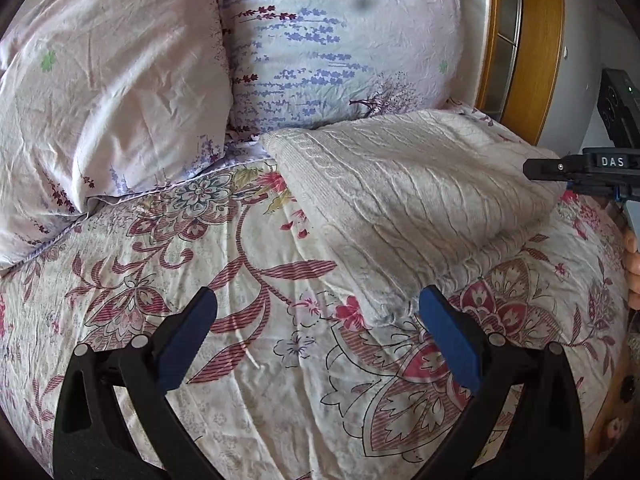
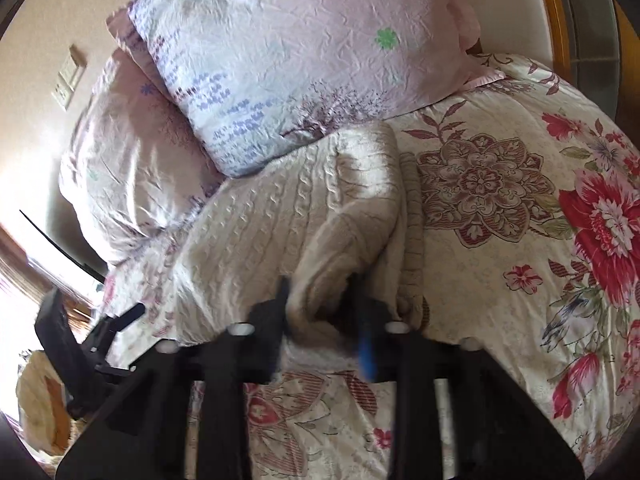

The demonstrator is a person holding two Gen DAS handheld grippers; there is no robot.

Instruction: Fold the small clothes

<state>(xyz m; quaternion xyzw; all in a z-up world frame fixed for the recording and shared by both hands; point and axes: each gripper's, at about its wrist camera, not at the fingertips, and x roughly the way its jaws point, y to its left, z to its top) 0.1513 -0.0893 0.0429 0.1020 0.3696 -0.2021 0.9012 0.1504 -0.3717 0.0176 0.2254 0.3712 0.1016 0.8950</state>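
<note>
A: Sweater on bed, below pillows; right gripper pinching its edge; left gripper jaws wide, empty.

B: Lift slowly; carry fold over flat; left pins near corner.

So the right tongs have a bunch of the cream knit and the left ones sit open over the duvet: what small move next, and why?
Probably carry the right tongs and their pinched fold leftward across the cream knit sweater. It lies on the floral duvet with that edge lifted. The left tongs are open near its lower corner, holding nothing, so they could pin it.
</note>
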